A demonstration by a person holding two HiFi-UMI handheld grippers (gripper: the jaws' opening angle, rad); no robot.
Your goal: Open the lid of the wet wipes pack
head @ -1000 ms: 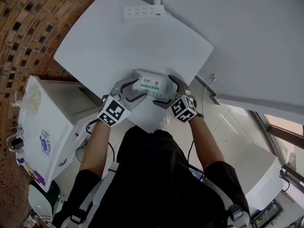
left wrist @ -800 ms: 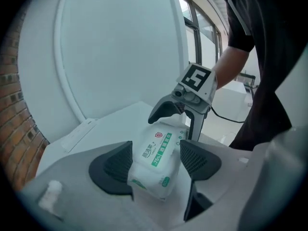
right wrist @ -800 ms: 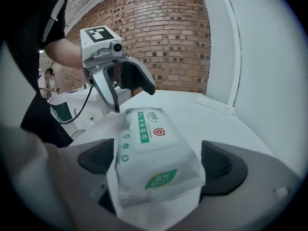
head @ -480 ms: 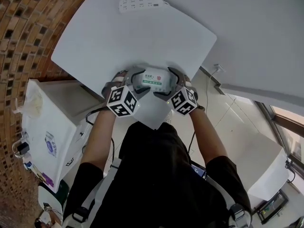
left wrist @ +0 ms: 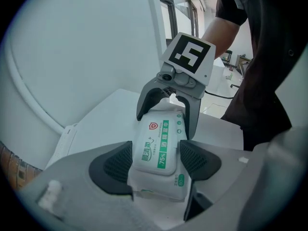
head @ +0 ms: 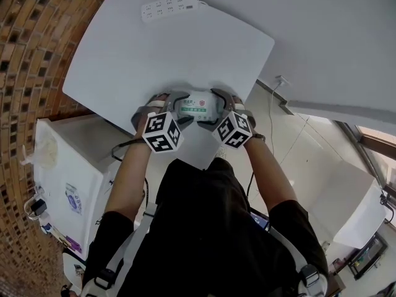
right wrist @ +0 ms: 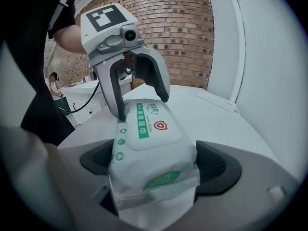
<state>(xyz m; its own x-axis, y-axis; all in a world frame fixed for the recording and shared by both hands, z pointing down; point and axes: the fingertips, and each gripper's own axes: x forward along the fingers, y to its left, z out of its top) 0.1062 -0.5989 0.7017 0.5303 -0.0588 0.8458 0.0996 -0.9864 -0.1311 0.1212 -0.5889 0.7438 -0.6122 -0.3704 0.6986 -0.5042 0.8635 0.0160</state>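
The wet wipes pack (head: 199,106) lies flat near the front edge of the white table (head: 124,60), its white lid with a green stripe (left wrist: 156,146) closed. My left gripper (head: 184,110) straddles the pack's left end; in the left gripper view its dark pads (left wrist: 117,163) stand on either side of the lid, jaws open. My right gripper (head: 211,109) straddles the other end. Its jaws are closing, with the pack (right wrist: 151,162) filling the space between the pads (right wrist: 215,168). Each gripper view shows the other gripper arched over the pack's far end.
A white power strip (head: 170,7) lies at the table's far edge. A white cabinet with cables (head: 62,166) stands left of the person. The brick wall (head: 31,36) is at the left, and a person (right wrist: 53,78) is far off by it.
The left gripper has rolled and come down over the pack's left end, its marker cube now turned upward. The right gripper has hardly moved. The pack stays in place.
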